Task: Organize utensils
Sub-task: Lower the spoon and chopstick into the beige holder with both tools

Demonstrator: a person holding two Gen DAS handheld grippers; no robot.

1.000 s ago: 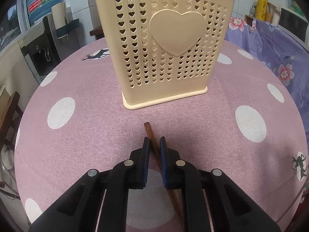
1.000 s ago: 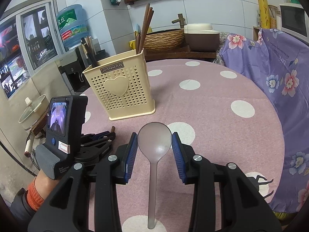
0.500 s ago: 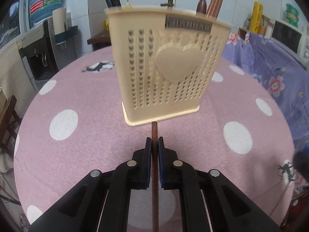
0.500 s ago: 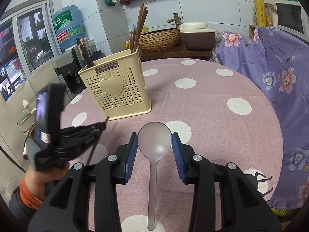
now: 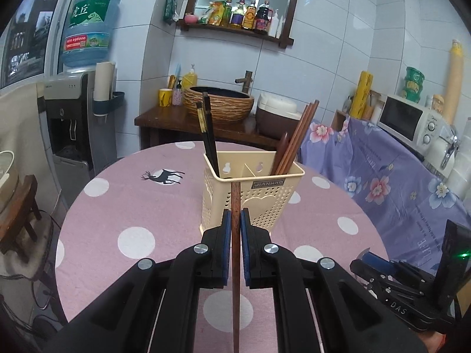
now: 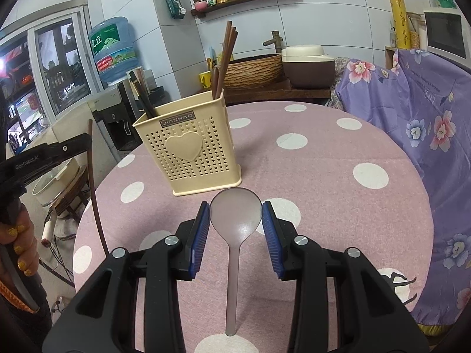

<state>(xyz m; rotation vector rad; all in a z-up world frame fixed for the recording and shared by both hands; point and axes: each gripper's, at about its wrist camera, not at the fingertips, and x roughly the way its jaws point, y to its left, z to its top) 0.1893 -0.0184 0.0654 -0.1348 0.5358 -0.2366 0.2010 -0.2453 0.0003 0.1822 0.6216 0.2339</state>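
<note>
Spoon, translucent grey, is clamped at its bowl between the pads of the right gripper above the pink dotted tablecloth. Left gripper is clenched on a brown chopstick, held upright. Farther off stands the cream utensil holder, with dark chopsticks left and brown chopsticks right.

My left wrist camera looks along its gripper, high above the tabletop, facing the utensil holder from close. My right one sits lower, further back; both share holder and tabletop.
</note>
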